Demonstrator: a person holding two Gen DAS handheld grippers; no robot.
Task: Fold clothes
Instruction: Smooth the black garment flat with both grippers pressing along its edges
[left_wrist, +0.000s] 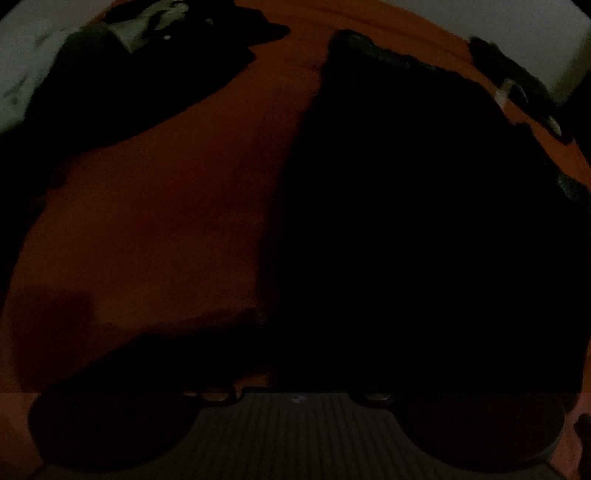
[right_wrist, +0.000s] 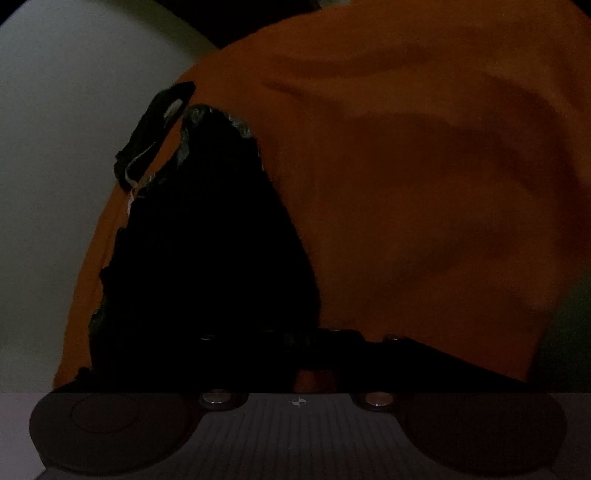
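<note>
Both views are very dark, so neither the left gripper (left_wrist: 295, 369) nor the right gripper (right_wrist: 314, 365) shows whether it is released or clenched. Beyond them a black garment (left_wrist: 406, 221) lies flat on the orange sheet (left_wrist: 166, 221), its fold state unclear; farther off, a dark pile (left_wrist: 140, 66) looks unfolded, so work seems left.

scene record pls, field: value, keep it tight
surface: orange sheet
main garment: black garment spread flat on the sheet
other clothes: dark heap at far left; small dark item at far right
left gripper: fingers not discernible, too dark
right gripper: low at the black garment's near edge; grip unclear
lighting: very dim
</note>
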